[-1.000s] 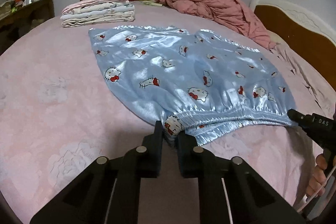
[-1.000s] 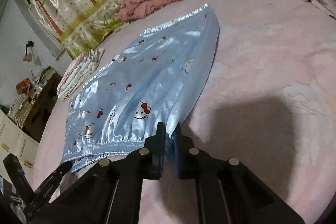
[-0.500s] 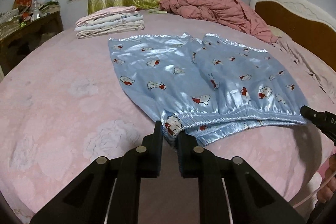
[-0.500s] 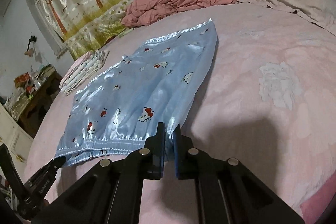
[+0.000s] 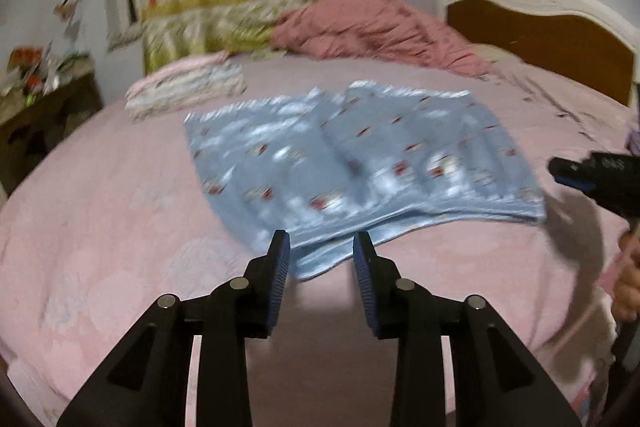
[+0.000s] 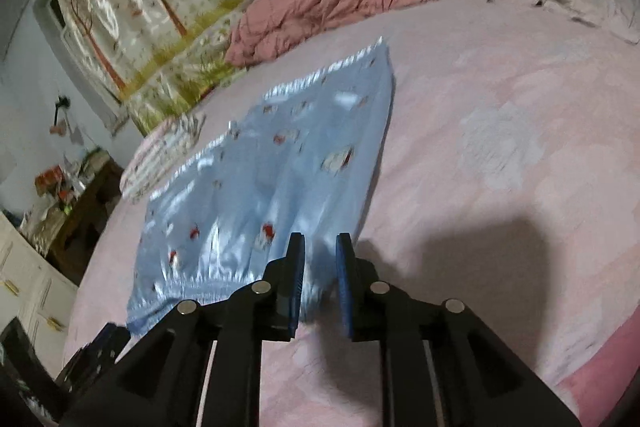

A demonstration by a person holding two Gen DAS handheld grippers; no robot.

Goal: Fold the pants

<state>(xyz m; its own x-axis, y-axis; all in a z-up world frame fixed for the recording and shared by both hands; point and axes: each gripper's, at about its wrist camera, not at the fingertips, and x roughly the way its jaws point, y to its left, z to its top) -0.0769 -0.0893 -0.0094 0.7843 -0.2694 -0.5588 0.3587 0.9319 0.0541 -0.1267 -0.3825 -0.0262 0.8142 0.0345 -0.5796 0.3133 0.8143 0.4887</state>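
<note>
Light blue satin pants (image 5: 360,163) with a cartoon cat print lie spread flat on the pink bed, waistband toward me, legs pointing away. They also show in the right wrist view (image 6: 280,179). My left gripper (image 5: 322,247) is open, its jaws apart over the near left waistband corner, holding nothing. My right gripper (image 6: 320,247) is open with a narrower gap, the right waistband corner lying loose between its jaws. The right gripper also shows at the right edge of the left wrist view (image 5: 592,175). Both views are motion-blurred.
A stack of folded clothes (image 5: 188,91) sits behind the pants at the left. A crumpled pink quilt (image 5: 380,31) lies at the back. A wooden headboard (image 5: 540,31) is at the right, a cluttered dresser (image 5: 40,99) at the left.
Both grippers have opened and let go of the waistband corners. The pants have settled flat on the bed, and both grippers have pulled back and risen a little.
</note>
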